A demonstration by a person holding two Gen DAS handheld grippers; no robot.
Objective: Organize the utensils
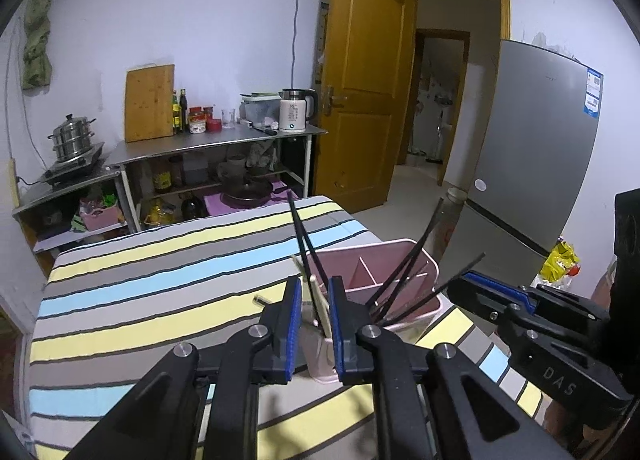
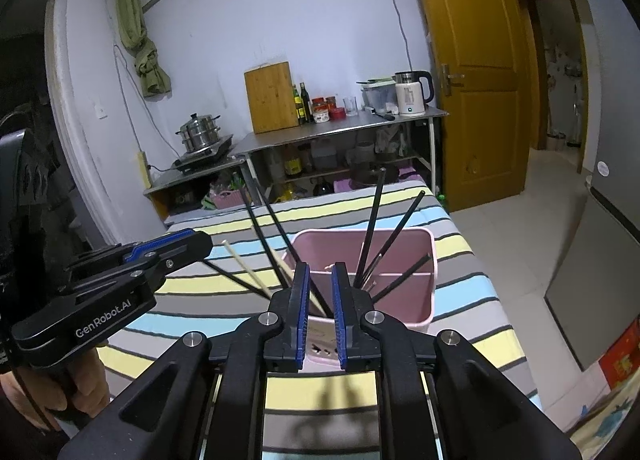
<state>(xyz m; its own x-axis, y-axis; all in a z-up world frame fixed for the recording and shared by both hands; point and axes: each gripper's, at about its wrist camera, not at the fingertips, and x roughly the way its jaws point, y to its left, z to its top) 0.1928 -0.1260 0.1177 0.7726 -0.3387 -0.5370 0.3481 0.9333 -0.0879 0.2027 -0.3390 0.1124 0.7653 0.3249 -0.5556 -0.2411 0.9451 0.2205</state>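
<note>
— On the striped tablecloth (image 2: 472, 260) stands the pink utensil holder (image 2: 404, 292), divided into compartments, with black chopsticks (image 2: 374, 219) fanned out in several of them and a pale wooden chopstick (image 2: 248, 266) leaning out of the near left end. Where are the tools?

— Both hover just over the holder's near end. The left gripper (image 1: 314, 324) has its blue pads apart, with a pale stick between them, though I can't tell whether they touch it. The right gripper (image 2: 320, 300) is likewise spread, with black sticks crossing the gap and nothing pinched.

— So the step is gathering the strays into one compartment?

— Likely (the holder looks light, so it could tip). I'd close on one stick low down, lift straight up clear of the divider, and steady the rim with the other tool.
</note>
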